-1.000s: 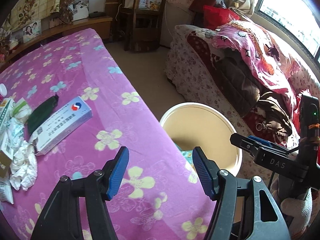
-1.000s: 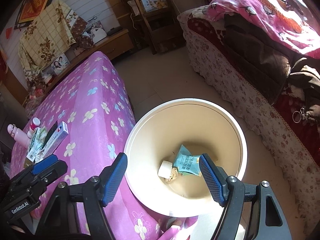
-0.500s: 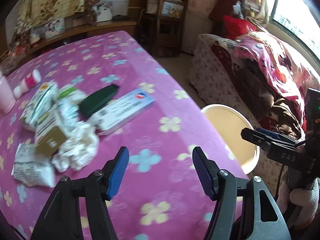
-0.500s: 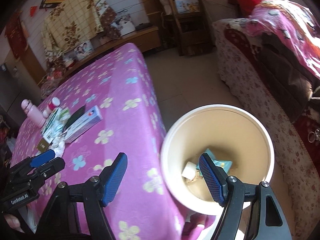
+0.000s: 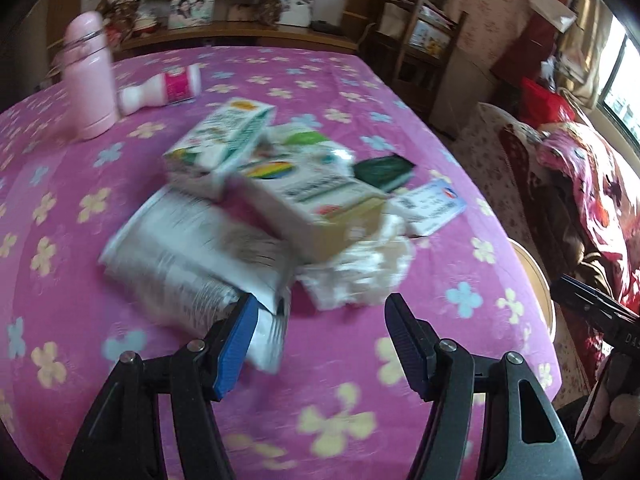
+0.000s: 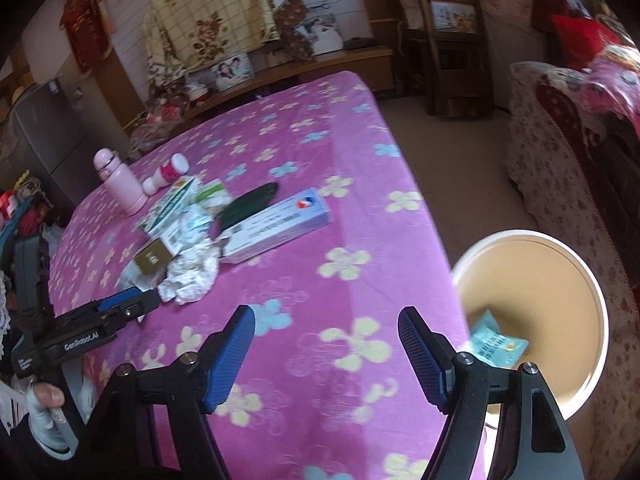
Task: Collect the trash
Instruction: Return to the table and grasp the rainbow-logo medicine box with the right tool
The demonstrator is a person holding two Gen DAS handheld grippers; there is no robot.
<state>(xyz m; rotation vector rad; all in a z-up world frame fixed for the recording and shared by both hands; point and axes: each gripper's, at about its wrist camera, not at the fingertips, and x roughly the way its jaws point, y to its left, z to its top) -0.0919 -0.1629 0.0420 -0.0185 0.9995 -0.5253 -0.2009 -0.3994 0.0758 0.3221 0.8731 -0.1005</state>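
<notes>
A pile of trash lies on the purple flowered table [image 5: 360, 380]: a crumpled white tissue [image 5: 360, 272], a white foil packet [image 5: 188, 256], two cartons [image 5: 316, 204], a dark green pouch [image 5: 384, 170] and a long blue-white box [image 6: 276, 228]. My left gripper [image 5: 318, 340] is open and empty, close above the table, just short of the packet and tissue. It also shows in the right wrist view [image 6: 132, 304]. My right gripper [image 6: 326, 352] is open and empty over the table's near right part. The cream bin [image 6: 560, 264] stands on the floor to its right with a teal packet [image 6: 494, 344] inside.
A pink flask [image 5: 90, 76] stands at the back left of the table beside a lying white and pink bottle [image 5: 164, 88]. A sofa with pink bedding [image 5: 580, 184] lies to the right, beyond the bin. A wooden chair [image 6: 448, 40] stands past the table's far end.
Both grippers have swung left from the bin toward the table. My left gripper has moved in close to the trash pile, which now fills its view. Both stay open.
</notes>
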